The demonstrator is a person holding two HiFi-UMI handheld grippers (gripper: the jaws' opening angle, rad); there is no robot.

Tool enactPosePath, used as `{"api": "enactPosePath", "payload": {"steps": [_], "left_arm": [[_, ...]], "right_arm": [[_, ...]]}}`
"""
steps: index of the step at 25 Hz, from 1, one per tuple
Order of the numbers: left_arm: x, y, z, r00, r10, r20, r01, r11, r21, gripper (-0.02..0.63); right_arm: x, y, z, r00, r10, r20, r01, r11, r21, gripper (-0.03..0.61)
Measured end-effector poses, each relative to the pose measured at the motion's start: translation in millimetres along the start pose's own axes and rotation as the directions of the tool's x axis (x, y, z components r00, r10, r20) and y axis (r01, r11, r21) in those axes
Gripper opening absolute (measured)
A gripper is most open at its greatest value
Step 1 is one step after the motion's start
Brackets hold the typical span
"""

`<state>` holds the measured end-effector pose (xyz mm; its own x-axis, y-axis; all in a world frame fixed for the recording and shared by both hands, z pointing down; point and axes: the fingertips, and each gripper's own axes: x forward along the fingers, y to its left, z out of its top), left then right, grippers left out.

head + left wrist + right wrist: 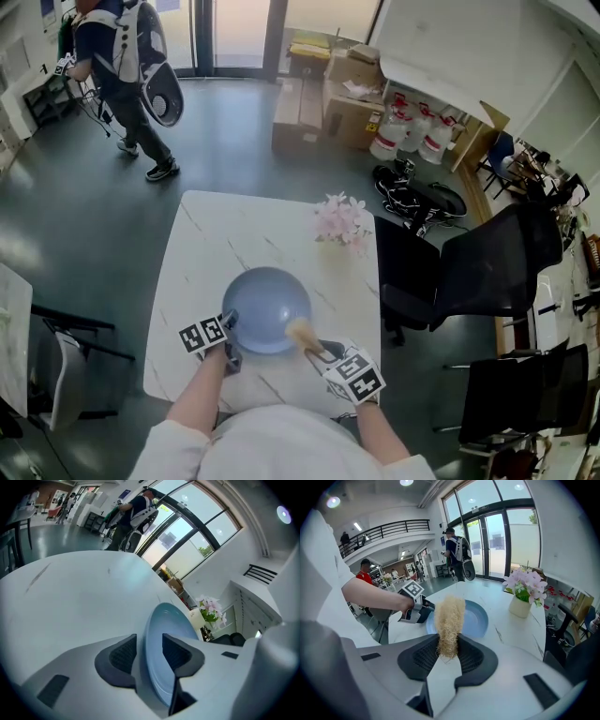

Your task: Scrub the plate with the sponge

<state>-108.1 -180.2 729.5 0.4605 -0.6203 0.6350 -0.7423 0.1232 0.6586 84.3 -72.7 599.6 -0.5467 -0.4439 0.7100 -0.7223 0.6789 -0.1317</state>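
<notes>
While the right gripper (449, 652) squeezes the sponge (450, 618) tight between its jaws, the left gripper (149, 649) has its jaws apart, with the near left rim of the blue plate (174, 623) standing between them and not pinched. The plate lies flat on the white table (70, 597), close to the person. The sponge is at the near right edge of the plate, and I cannot tell if it touches. I think the scrubbing step is in hand, but the plate is loose right now. Next, the left gripper should pinch the rim so the plate cannot slide, and then the sponge can rub across the blue middle. Past the plate stand pink flowers (526, 584) in a small pot. Far off, a person with a backpack (122, 56) walks by the glass doors.
</notes>
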Motion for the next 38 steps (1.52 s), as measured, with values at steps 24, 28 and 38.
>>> {"api": "enactPosePath", "payload": {"steps": [24, 28, 38], "left_arm": [[-55.8, -36.5, 50.1, 0.976, -0.128, 0.178, 0.098, 0.981, 0.17, 0.239], [-77.4, -67.9, 70.3, 0.952, -0.205, 0.227, 0.126, 0.939, 0.319, 0.239], [-127.4, -139.2, 76.9, 0.892, -0.38, 0.245, 0.187, 0.803, 0.566, 0.238]], "right_arm": [[-8.2, -8.7, 16.4, 0.995, -0.035, 0.094, 0.031, 0.998, 0.049, 0.118], [-10.6, -11.2, 18.8, 0.993, -0.046, 0.109, 0.04, 0.998, 0.055, 0.118], [-17.9, -11.5, 26.2, 0.987, -0.053, 0.154, 0.04, 0.996, 0.081, 0.118]]}}
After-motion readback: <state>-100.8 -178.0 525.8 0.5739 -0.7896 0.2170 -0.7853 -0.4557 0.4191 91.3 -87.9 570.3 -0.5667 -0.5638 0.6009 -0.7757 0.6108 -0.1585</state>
